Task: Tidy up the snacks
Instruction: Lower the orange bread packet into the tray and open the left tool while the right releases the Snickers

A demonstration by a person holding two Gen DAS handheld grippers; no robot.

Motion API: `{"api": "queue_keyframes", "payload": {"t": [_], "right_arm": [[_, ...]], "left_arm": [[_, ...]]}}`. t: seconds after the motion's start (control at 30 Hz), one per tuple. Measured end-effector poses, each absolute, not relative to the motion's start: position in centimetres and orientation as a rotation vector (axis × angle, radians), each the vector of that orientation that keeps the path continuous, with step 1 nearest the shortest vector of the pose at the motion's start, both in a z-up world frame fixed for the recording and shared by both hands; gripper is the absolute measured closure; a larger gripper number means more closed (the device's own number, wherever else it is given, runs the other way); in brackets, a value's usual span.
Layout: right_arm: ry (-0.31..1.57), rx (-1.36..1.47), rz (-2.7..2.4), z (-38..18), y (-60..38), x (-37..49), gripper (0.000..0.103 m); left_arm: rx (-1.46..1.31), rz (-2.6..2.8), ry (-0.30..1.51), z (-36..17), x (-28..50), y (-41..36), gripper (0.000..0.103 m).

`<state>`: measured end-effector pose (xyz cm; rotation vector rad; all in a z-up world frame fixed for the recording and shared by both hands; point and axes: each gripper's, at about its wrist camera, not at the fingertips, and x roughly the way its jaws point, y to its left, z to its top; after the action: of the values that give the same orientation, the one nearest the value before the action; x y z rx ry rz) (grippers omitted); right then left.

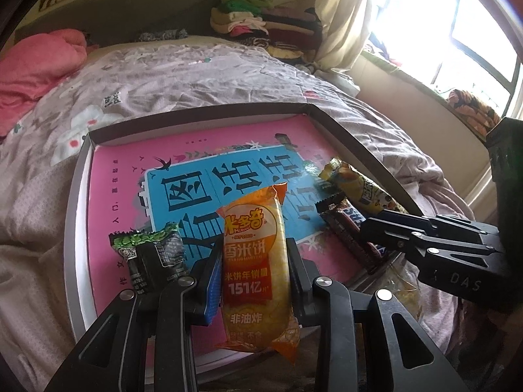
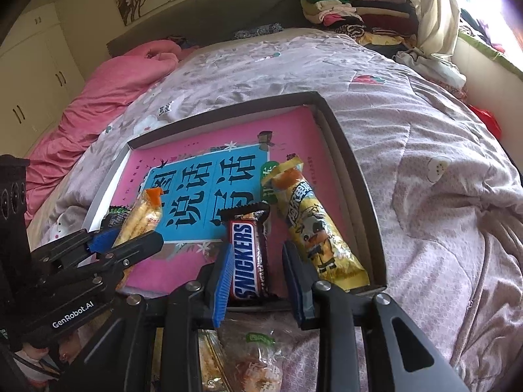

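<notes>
An orange rice cracker packet is clamped in the left gripper just above the shallow box lid, while a Snickers bar, lying flat in that lid, is straddled by the right gripper, jaws barely apart, a yellow snack stick beside it.

Your left gripper and right gripper are matte black linkages with silver pivot screws, ribbed blue pads and white "GenRobot.AI" lettering.
</notes>
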<state>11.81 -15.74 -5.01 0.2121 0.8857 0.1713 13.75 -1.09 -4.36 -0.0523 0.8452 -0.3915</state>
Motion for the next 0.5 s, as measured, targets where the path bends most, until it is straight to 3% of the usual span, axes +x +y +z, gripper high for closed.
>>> {"api": "queue_keyframes", "payload": {"t": [0.5], "right_arm": [[0.897,0.181,0.185,-4.9,-14.9,11.6,0.072]], "left_arm": [[-0.067,-0.392,0.878,-5.0,14.7,-0.9,0.067]]}}
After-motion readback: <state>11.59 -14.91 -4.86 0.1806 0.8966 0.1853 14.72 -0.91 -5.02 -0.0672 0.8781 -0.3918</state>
